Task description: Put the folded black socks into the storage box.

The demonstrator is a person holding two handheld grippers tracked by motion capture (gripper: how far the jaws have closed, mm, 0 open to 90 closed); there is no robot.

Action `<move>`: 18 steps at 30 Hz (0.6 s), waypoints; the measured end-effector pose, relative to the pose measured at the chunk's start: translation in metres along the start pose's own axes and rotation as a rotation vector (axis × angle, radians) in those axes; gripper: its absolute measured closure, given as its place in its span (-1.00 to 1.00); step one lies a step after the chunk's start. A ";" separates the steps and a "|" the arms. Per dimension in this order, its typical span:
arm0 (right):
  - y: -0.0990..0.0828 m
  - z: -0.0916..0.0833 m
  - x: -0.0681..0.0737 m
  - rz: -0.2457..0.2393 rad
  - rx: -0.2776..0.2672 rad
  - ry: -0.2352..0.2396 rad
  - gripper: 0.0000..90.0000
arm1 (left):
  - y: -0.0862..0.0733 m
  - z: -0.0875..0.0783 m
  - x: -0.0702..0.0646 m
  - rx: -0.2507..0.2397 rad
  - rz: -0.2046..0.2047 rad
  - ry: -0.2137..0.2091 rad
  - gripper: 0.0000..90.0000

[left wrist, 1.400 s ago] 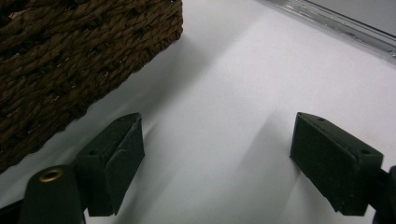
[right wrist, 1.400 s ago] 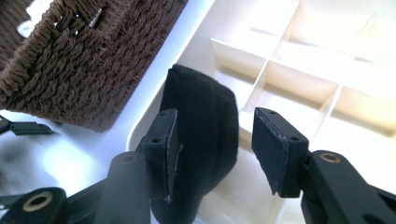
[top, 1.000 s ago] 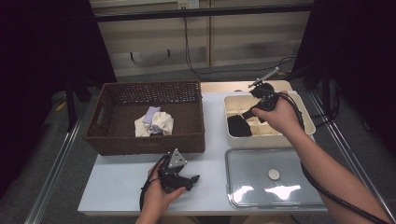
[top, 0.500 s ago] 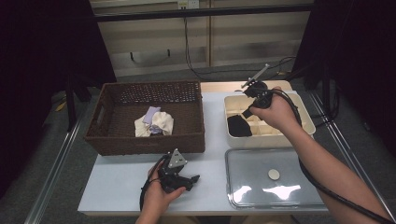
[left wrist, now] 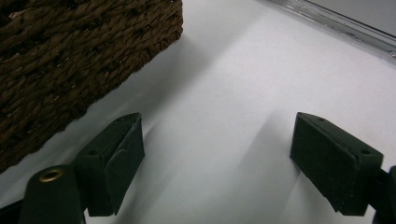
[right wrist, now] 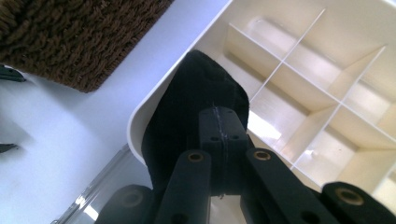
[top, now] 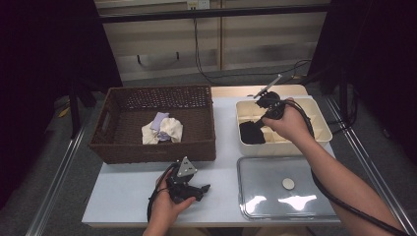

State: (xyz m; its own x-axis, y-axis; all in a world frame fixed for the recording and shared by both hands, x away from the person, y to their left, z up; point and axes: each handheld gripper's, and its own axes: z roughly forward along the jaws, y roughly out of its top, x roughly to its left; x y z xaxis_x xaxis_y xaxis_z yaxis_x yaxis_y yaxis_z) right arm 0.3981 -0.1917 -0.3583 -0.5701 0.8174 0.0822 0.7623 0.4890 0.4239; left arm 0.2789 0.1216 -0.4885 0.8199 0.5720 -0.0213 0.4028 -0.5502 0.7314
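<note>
A black cloth (top: 252, 132) lies in the near-left compartment of the white divided box (top: 322, 140). My right gripper (top: 266, 118) points down into that compartment. Its jaws have just been closing, and in the right gripper view they are pressed together (right wrist: 223, 122) on the black cloth (right wrist: 187, 98), which bunches up around the tips. My left gripper (top: 199, 189) rests on the table in front of the brown wicker basket (top: 152, 150). It is open, and the left gripper view has bare white tabletop between its jaws (left wrist: 217, 158).
White and lilac cloths (top: 162, 129) lie inside the basket. A clear lid (top: 255, 196) with a small white disc (top: 288, 184) on it lies at the front right. Cables trail behind the table. The basket wall (left wrist: 70, 56) stands close to my left gripper.
My right hand has shifted slightly over the divided box, staying above the black cloth. The left hand and its gripper have stayed where they were.
</note>
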 end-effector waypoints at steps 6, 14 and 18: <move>-0.009 0.016 -0.002 0.009 0.011 0.011 1.00 | 0.000 0.000 0.000 0.003 -0.003 -0.003 -0.62; -0.016 0.028 -0.007 0.022 0.005 0.028 1.00 | 0.000 -0.001 0.001 0.012 0.011 0.000 -0.62; -0.019 0.034 -0.007 0.023 -0.002 0.048 1.00 | 0.000 -0.001 0.000 0.012 0.011 0.000 -0.62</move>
State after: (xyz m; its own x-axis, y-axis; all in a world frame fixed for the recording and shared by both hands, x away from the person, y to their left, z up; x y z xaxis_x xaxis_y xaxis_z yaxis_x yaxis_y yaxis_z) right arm 0.3975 -0.1964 -0.3976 -0.5667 0.8128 0.1351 0.7748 0.4700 0.4229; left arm 0.2791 0.1221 -0.4879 0.8245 0.5657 -0.0131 0.3984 -0.5637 0.7235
